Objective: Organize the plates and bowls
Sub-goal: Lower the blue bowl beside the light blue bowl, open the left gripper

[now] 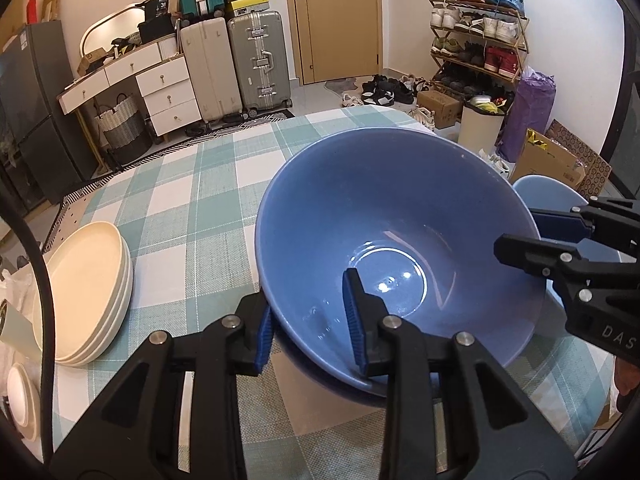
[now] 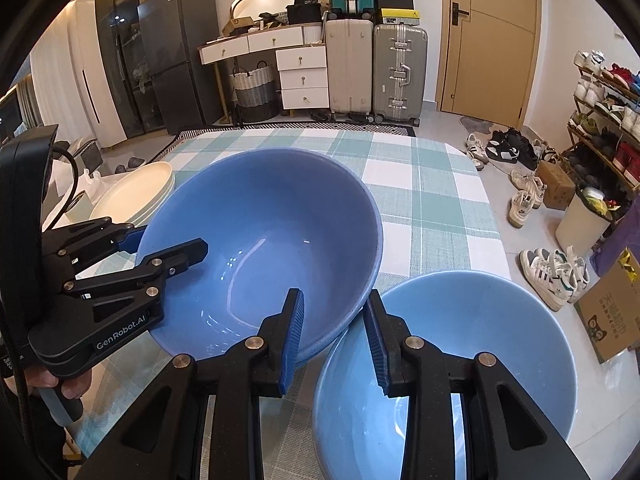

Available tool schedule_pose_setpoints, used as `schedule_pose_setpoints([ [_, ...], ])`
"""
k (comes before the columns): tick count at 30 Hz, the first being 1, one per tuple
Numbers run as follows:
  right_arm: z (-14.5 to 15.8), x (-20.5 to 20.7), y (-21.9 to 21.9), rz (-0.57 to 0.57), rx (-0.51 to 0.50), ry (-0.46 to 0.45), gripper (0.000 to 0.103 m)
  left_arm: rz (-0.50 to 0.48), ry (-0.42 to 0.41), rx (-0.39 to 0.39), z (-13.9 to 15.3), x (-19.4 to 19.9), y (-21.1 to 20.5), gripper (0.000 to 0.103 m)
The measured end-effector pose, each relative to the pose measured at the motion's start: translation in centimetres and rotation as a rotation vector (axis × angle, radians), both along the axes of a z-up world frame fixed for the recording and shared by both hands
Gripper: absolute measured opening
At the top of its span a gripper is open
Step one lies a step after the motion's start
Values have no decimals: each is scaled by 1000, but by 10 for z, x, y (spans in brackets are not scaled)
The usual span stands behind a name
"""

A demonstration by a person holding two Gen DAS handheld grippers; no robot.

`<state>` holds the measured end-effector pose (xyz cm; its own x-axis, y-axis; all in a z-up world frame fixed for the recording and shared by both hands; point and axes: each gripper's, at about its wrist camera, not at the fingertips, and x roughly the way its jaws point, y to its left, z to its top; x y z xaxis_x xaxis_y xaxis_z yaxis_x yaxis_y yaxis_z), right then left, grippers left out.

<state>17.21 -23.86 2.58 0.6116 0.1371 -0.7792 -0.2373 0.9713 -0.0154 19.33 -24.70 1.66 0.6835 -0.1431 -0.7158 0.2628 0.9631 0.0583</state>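
Observation:
A large blue bowl (image 1: 400,216) (image 2: 256,216) hangs slightly tilted over the checked table (image 1: 192,208). The edge of a second bowl of the same blue (image 1: 320,378) shows right beneath it. My left gripper (image 1: 308,300) (image 2: 172,240) is shut on the near-left rim, with one pad inside the bowl and one outside. Opposite it, my right gripper (image 2: 334,296) (image 1: 516,228) clamps the rim the same way. A paler blue bowl (image 2: 460,360) (image 1: 548,196) stands just right of them, beside the right gripper's outer finger. A stack of cream plates (image 1: 88,292) (image 2: 140,196) lies to the left.
A small white dish (image 1: 22,404) lies near the table's left front corner. A person's hand (image 2: 68,388) holds the left gripper's handle. Beyond the table's far edge are suitcases (image 1: 260,64), a drawer unit (image 1: 168,92), a shoe rack (image 1: 476,36) and a bin (image 1: 480,124).

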Motion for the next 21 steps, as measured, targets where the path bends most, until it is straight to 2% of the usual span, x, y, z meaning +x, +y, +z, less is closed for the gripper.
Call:
schedule_pose_setpoints([
  [11,0,0,1,-4,8,-1,33,-3,5,-5,-4,2,1,32],
  [13,0,0,1,-2,7,-1,34,-5,10,-15,-5,3,2,36],
  [17,0,0,0,0,14,-8,47,-16,29,-71,-5,7,6,45],
  [21,1,1,-1,-3,12,-21,50,-25,43,-111,-5,9,11,49],
])
